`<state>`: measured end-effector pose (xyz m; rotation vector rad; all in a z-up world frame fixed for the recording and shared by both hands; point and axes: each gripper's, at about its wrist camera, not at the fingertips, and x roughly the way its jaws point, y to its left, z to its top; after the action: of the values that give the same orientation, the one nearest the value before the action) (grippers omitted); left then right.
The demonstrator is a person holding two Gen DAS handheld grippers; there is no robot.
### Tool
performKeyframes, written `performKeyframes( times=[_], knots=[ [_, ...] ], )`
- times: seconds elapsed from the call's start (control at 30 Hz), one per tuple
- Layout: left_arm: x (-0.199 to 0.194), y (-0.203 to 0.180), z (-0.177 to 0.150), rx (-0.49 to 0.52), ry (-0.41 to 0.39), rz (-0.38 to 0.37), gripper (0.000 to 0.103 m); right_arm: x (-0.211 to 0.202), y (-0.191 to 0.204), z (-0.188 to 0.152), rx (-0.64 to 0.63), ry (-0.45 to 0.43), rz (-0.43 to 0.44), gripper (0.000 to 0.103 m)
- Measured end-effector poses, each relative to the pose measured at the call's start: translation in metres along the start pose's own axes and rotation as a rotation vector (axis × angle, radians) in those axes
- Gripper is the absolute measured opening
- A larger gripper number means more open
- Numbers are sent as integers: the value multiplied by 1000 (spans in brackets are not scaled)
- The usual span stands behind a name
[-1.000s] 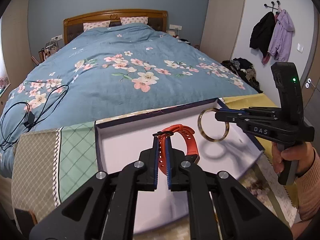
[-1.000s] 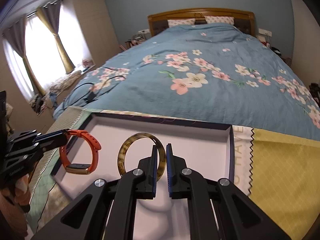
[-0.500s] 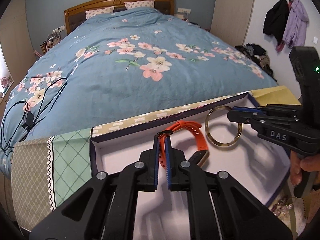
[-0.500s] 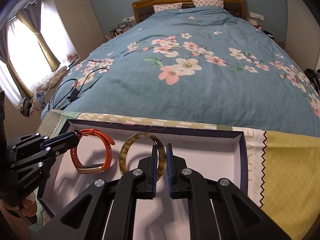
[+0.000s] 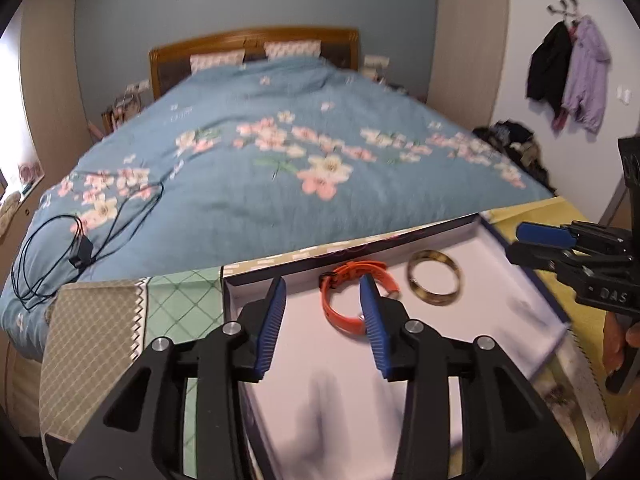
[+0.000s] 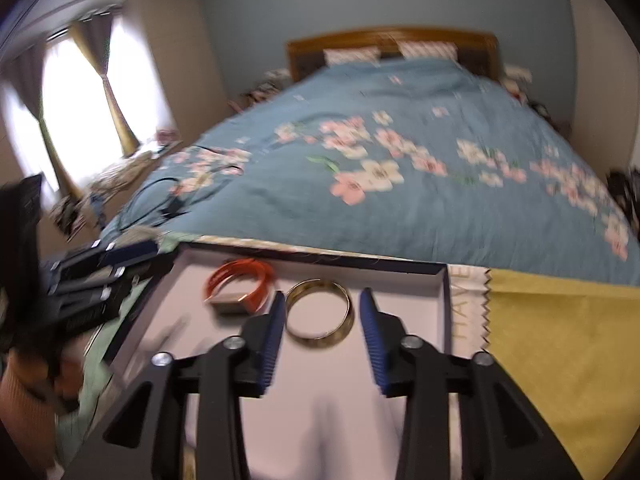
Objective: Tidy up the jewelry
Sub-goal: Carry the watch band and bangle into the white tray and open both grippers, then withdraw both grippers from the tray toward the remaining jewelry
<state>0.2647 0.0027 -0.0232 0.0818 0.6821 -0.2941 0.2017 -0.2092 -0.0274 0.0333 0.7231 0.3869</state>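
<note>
An orange wristband (image 5: 341,320) and a gold bangle (image 5: 436,301) lie side by side on the white floor of a shallow dark-rimmed box (image 5: 500,280). My left gripper (image 5: 323,284) hovers just short of the wristband. Its jaws are opening, and the band lies loose beyond the tips with neither pad on it. In the right wrist view the bangle (image 6: 320,342) lies flat between the spreading fingers of my right gripper (image 6: 323,298), which are opening too and do not press on it. The wristband (image 6: 260,276) sits to its left. Each gripper shows in the other's view: right (image 5: 528,245), left (image 6: 144,260).
The box rests on green (image 5: 180,304) and yellow (image 6: 560,340) cloths at the foot of a bed with a blue floral duvet (image 5: 300,152). A black cable (image 5: 80,240) lies on the duvet at the left. Coats (image 5: 568,60) hang on the right wall.
Both grippers were shut, the left on the orange wristband and the right on the gold bangle, held upright over the box. Both have let go and drawn back; the two pieces now lie in the box.
</note>
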Motion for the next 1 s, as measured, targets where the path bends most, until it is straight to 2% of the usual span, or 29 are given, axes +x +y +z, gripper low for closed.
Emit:
performKeyframes(
  times=[0.07,0.2,0.43,0.63,0.87,0.93,1.0],
  knots=[
    [-23,-1,-9,-5,-29,-23,39,-18,3,-13,-41,-8,19,38],
    [-67,-11,-37,16,-74,-58,44,-48,12,-52,-130,37,26,38],
    [-107,-28,-86,27,-70,-103,47,-68,27,-103,-169,106,71,33],
    [-120,-41,-113,23,-49,-122,50,-65,53,-126,-263,157,85,32],
    [-119,-50,-136,48,3,-156,52,-50,55,-140,-295,213,55,32],
    [-118,-54,-142,62,19,-156,52,-49,58,-144,-305,212,54,27],
    [-117,-57,-147,75,33,-160,53,-49,59,-145,-305,212,62,18]
  ],
)
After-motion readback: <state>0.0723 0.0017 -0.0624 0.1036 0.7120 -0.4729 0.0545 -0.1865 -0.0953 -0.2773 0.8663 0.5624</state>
